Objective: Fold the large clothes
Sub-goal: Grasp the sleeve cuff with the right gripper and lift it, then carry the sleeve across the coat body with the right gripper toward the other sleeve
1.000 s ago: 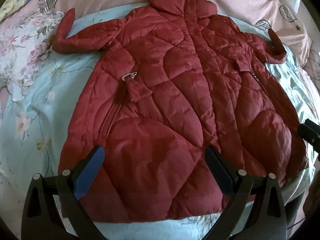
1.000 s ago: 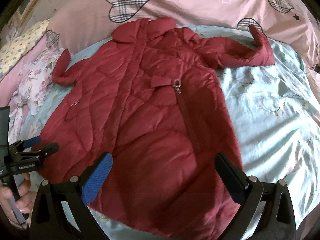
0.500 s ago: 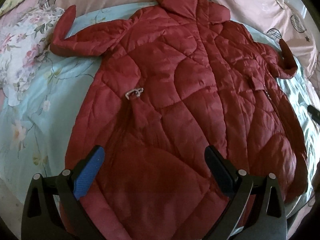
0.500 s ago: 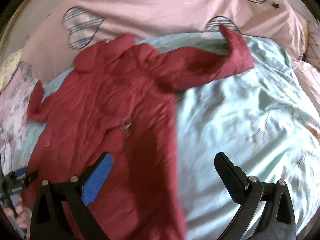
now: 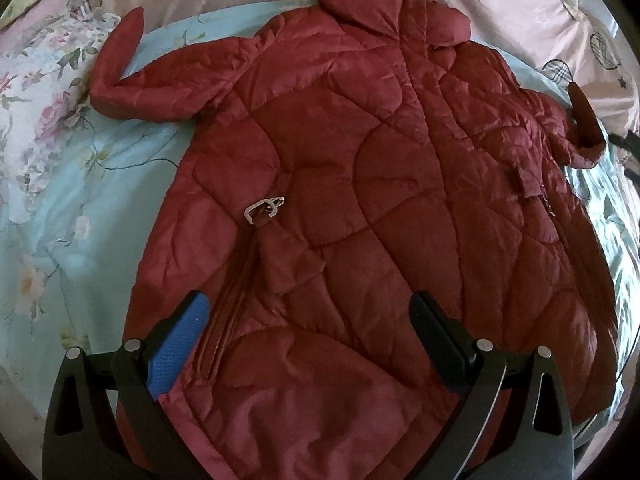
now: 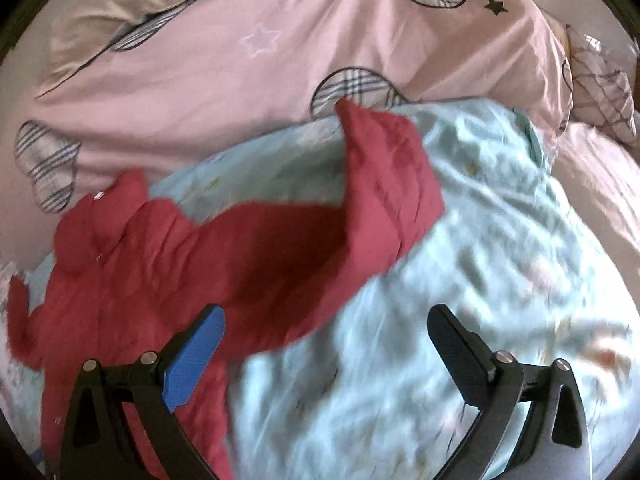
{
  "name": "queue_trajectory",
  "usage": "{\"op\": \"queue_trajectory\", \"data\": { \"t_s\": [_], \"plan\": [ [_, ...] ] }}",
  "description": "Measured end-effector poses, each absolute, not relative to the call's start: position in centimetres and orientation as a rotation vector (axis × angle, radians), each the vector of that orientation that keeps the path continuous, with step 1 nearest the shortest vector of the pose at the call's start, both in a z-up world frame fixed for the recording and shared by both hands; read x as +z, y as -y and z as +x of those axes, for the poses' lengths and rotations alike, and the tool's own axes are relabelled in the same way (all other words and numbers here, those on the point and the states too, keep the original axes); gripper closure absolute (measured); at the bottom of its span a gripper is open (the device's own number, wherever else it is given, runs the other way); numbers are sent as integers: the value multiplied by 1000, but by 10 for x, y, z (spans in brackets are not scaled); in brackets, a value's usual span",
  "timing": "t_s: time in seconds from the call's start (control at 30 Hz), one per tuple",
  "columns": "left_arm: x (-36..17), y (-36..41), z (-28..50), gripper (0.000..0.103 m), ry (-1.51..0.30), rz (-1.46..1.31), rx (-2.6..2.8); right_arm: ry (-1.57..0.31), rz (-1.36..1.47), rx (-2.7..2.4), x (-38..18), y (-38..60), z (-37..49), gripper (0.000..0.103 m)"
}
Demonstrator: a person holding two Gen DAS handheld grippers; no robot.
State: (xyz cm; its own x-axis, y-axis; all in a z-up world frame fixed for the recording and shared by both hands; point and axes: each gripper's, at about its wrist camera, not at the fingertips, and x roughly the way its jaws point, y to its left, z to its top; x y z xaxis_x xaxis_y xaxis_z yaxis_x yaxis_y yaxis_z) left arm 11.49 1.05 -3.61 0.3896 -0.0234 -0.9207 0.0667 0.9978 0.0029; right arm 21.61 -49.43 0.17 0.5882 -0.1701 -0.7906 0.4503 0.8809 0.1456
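A dark red quilted coat [image 5: 360, 200] lies spread flat on a light blue floral bedsheet [image 5: 72, 216], collar at the far end, both sleeves out to the sides. A metal zip pull [image 5: 264, 210] shows on its left pocket. My left gripper [image 5: 308, 316] is open and empty, hovering over the coat's lower left part. In the right wrist view the coat's right sleeve [image 6: 384, 184] lies bent, cuff turned up. My right gripper [image 6: 326, 332] is open and empty, above the sheet [image 6: 500, 260] just beside the sleeve.
A pink quilt with plaid hearts [image 6: 260, 52] lies bunched behind the coat. A white floral cloth [image 5: 36, 92] sits at the left by the left sleeve [image 5: 132, 80]. The right gripper's edge [image 5: 628, 148] shows at the far right of the left wrist view.
My right gripper has swung right and forward, from over the coat's hem to the right sleeve. My left gripper has moved forward over the coat's lower left. Both stayed open.
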Motion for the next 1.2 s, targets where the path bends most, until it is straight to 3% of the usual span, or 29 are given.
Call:
{"op": "queue_trajectory", "data": {
  "t_s": [0.13, 0.33, 0.43, 0.5, 0.6, 1.2],
  "plan": [
    [-39, -10, 121, 2, -1169, 29, -59, -861, 338, -436, -2, 522, 252, 4],
    [-45, -10, 131, 2, -1179, 34, -47, -884, 307, -496, -18, 552, 298, 19],
    [-48, -12, 135, 2, -1184, 27, -42, -916, 353, -511, -34, 569, 310, 38],
    [-49, -13, 138, 2, -1187, 24, -40, -920, 379, -508, -40, 574, 311, 62],
    [-50, -13, 141, 2, -1184, 21, -39, -898, 372, -490, -38, 570, 308, 83],
    [-47, -12, 138, 2, -1176, -22, -68, -785, 316, 25, 10, 387, 278, 87]
  ]
}}
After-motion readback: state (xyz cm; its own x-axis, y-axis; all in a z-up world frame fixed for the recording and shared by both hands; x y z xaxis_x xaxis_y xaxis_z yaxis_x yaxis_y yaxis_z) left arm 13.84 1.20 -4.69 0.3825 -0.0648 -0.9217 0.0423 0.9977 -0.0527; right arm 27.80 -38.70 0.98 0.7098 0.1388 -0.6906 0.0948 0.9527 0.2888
